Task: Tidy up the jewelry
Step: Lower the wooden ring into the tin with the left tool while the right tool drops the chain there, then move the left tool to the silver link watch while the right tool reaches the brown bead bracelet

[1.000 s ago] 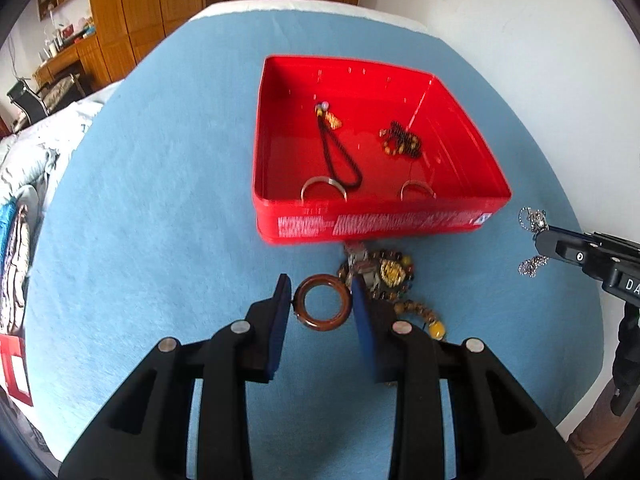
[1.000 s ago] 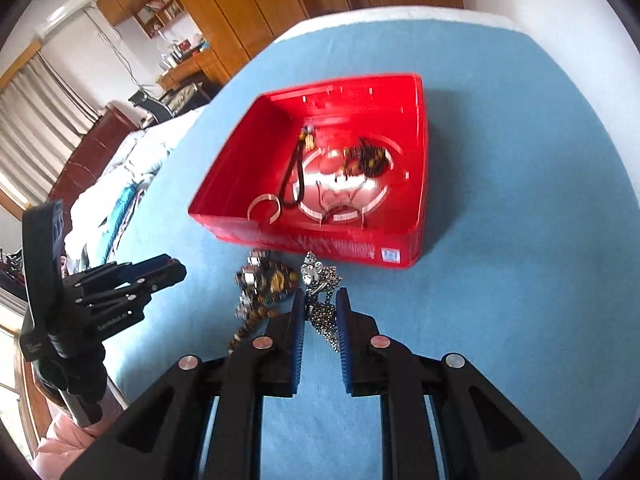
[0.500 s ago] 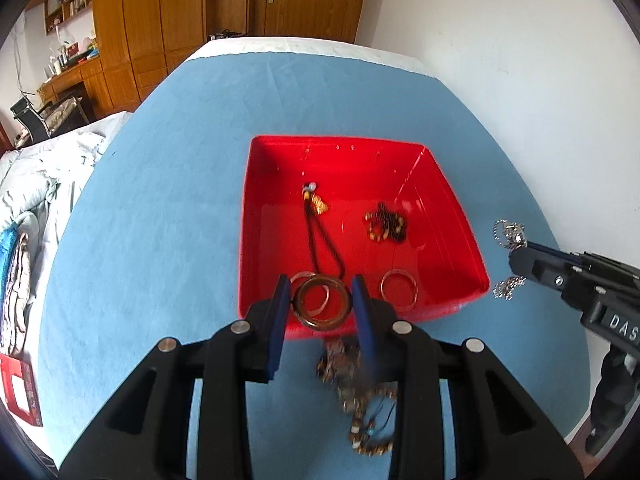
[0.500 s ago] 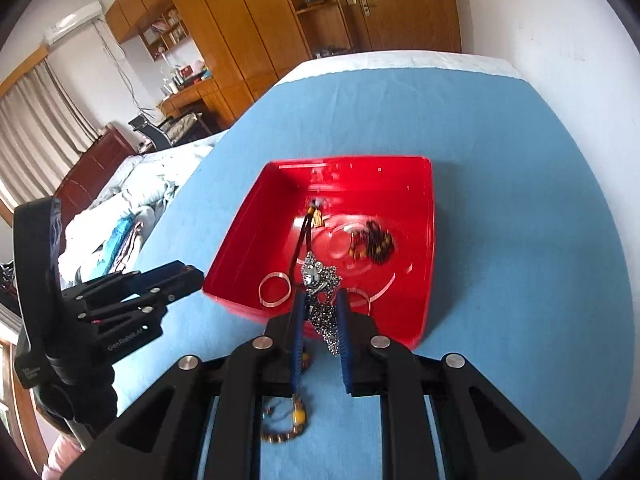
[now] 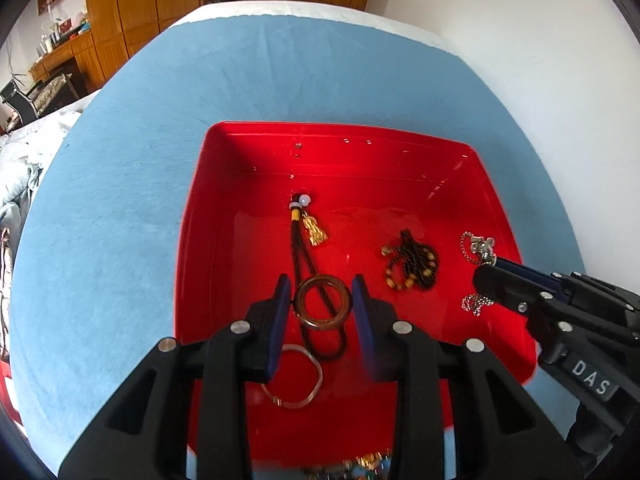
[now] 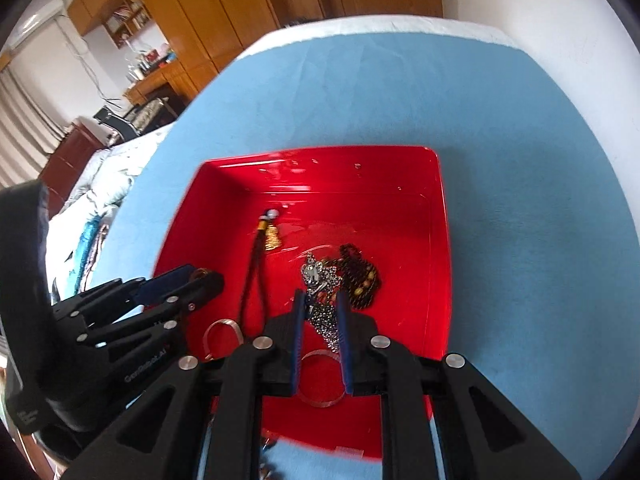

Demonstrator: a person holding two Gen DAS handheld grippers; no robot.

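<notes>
Over the red tray [image 5: 188, 240], the left gripper [image 5: 320, 300] pinches a brown ring [image 5: 323, 303]; the right gripper [image 6: 322, 312] clamps a silver chain [image 6: 320, 280]. Best lowered near empty floor, then released gently.

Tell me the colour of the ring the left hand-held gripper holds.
Brown, amber-toned ring; clearest in the left wrist view.

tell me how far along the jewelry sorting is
Done: a dark cord necklace with gold tassel, a dark beaded bracelet and two thin metal bangles lie in the red plastic tray. In hand, above the tray: the left gripper holds a brown ring, the right gripper a silver chain. Left: beaded pieces outside the near wall.
</notes>
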